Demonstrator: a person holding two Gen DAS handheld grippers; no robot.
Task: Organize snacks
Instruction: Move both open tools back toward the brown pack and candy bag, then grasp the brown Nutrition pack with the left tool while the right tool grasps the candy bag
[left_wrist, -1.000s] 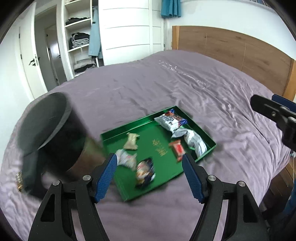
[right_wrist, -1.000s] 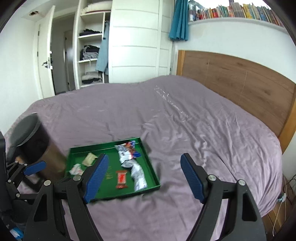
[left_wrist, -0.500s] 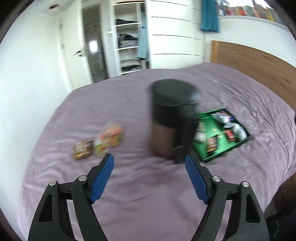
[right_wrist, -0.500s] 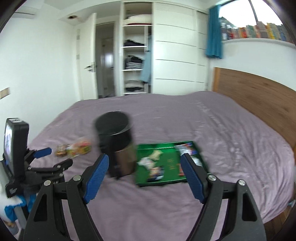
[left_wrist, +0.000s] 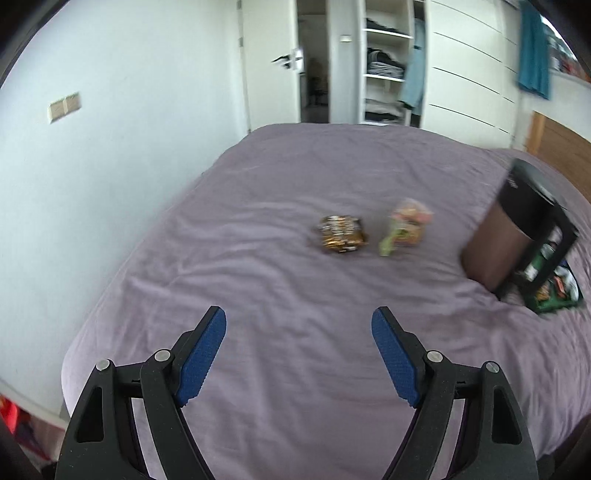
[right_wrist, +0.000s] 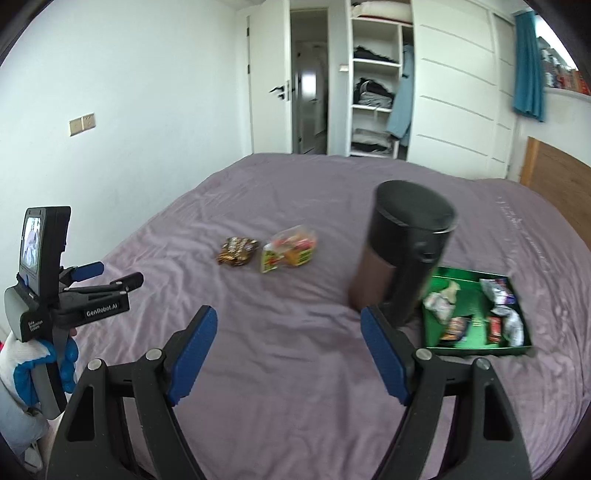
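A brown-and-gold snack packet (left_wrist: 342, 234) (right_wrist: 237, 251) and a clear bag of colourful sweets (left_wrist: 405, 226) (right_wrist: 289, 253) lie side by side on the purple bed. A green tray (right_wrist: 476, 345) (left_wrist: 557, 304) holding several snack packets sits to the right, behind a black-lidded bin. My left gripper (left_wrist: 299, 323) is open and empty, well short of the two loose packets; it also shows in the right wrist view (right_wrist: 110, 275). My right gripper (right_wrist: 288, 317) is open and empty above the bedspread.
A black-lidded brown bin (right_wrist: 402, 258) (left_wrist: 517, 225) stands on the bed between the loose packets and the tray. A white wall (left_wrist: 110, 129) lies left, an open wardrobe (right_wrist: 373, 81) and door at the back, a wooden headboard (right_wrist: 554, 177) at right.
Both views have swung left, away from the tray. The two loose packets and the bin have shifted right in the frames. Both grippers stay open.
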